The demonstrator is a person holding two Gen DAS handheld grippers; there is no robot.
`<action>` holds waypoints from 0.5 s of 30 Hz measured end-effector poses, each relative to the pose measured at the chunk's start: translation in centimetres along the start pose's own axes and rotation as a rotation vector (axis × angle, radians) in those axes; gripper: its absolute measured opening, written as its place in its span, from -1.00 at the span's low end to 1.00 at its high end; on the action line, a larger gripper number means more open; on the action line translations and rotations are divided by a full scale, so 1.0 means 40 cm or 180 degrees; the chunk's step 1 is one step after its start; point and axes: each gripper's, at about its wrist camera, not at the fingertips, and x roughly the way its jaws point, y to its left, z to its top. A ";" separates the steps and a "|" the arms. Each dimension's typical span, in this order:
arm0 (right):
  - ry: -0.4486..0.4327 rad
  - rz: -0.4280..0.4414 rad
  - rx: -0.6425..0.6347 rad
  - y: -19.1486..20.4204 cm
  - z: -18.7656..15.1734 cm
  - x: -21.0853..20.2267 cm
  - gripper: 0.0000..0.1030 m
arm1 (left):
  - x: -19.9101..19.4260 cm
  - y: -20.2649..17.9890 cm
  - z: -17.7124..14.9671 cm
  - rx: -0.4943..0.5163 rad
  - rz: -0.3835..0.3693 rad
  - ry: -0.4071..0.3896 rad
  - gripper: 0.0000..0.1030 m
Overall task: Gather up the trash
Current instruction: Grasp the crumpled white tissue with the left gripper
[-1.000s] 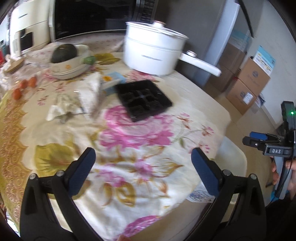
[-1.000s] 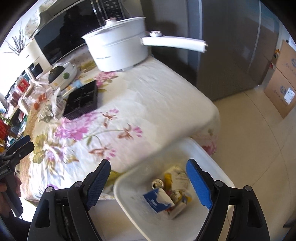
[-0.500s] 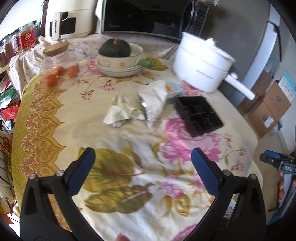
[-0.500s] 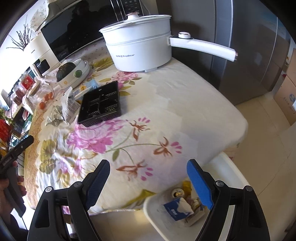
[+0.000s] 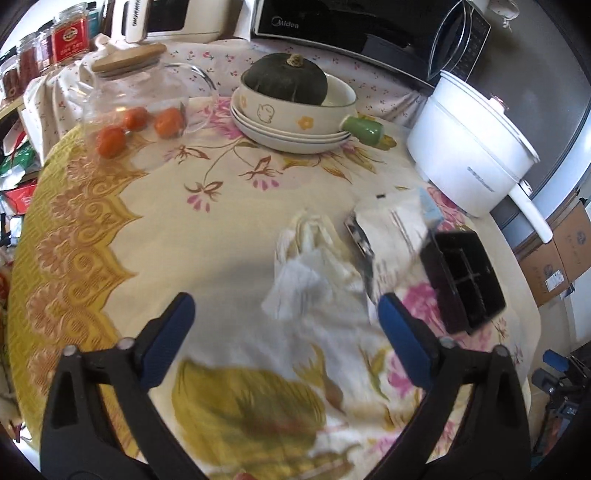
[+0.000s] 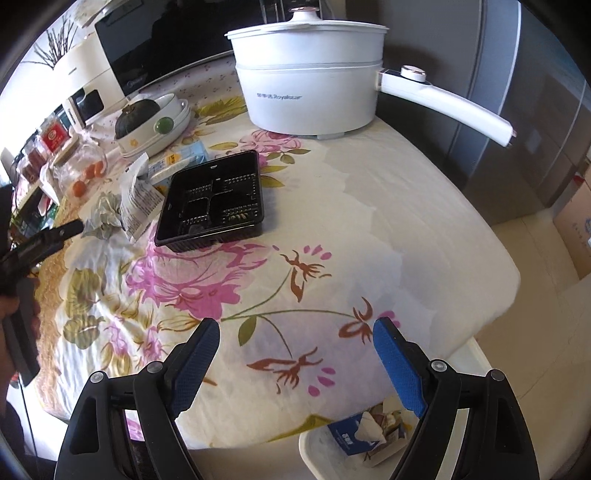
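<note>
A kitchen table under a cream floral tablecloth (image 5: pixel 155 229), backed by a black microwave (image 5: pixel 332 26) and a grey fridge front (image 6: pixel 517 92). Far left in the left wrist view: a glass jar (image 5: pixel 140 92) with a wooden lid, orange fruit inside. Next along, a stack of cream dishes (image 5: pixel 295 114) carrying a dark green squash (image 5: pixel 284 79), green handle pointing right. Past the middle, a crumpled white tissue (image 5: pixel 306 273), long axis running away from the camera, lying between and just beyond the tips of the left gripper (image 5: pixel 286 321), which hovers over the cloth with jaws spread wide and empty. Touching the tissue's right side, a torn white wrapper (image 5: pixel 388 229), long axis slanting toward the upper right, with a small blue carton (image 5: pixel 430 210) at its far end. Further right, a black compartment tray (image 5: pixel 463 277), long axis roughly front to back, and behind it a white electric pot (image 5: pixel 476 144), handle pointing down and right. In the right wrist view, the same tray (image 6: pixel 212 199) flat near the tissue and wrapper at left, pot (image 6: pixel 310 85) beyond with handle pointing right. Right gripper (image 6: pixel 295 358) wide open, holding nothing, above the table's near edge. Below right, a white bin (image 6: pixel 317 450) off the table, with a blue carton (image 6: pixel 347 435) and crumpled scraps inside.
</note>
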 end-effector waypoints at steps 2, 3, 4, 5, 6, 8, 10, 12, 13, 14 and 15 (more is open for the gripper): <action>0.0010 0.0011 0.0003 0.000 0.006 0.009 0.68 | 0.032 -0.002 0.011 0.0053 -0.0026 0.0030 0.74; 0.0011 0.0014 0.0008 -0.001 0.010 0.013 0.68 | 0.043 -0.005 0.016 0.0077 -0.0030 0.0031 0.70; 0.0011 0.0018 0.0013 -0.001 0.013 0.017 0.68 | 0.054 -0.008 0.022 0.0089 -0.0049 0.0021 0.69; 0.0010 0.0023 0.0021 -0.003 0.015 0.020 0.68 | 0.063 -0.010 0.029 0.0079 -0.0088 0.0011 0.69; 0.0010 0.0025 0.0026 -0.005 0.016 0.022 0.68 | 0.070 -0.013 0.033 0.0058 -0.0127 0.0003 0.69; 0.0010 0.0020 0.0019 -0.006 0.018 0.026 0.68 | 0.089 -0.019 0.038 0.0009 -0.0207 0.0015 0.68; 0.0015 0.0001 0.0000 -0.006 0.017 0.028 0.68 | 0.108 -0.025 0.037 -0.0017 -0.0252 0.0045 0.52; 0.0018 -0.0012 -0.0011 -0.007 0.017 0.030 0.68 | 0.124 -0.027 0.031 -0.0044 -0.0279 0.0084 0.20; 0.0019 -0.0018 -0.0018 -0.008 0.016 0.030 0.68 | 0.131 -0.025 0.028 -0.0075 -0.0287 0.0104 0.04; 0.0016 -0.0028 -0.0029 -0.008 0.015 0.029 0.68 | 0.131 -0.022 0.025 -0.0107 -0.0270 0.0076 0.00; 0.0009 -0.0039 -0.0041 -0.009 0.015 0.027 0.68 | 0.128 -0.018 0.022 -0.0139 -0.0272 0.0055 -0.10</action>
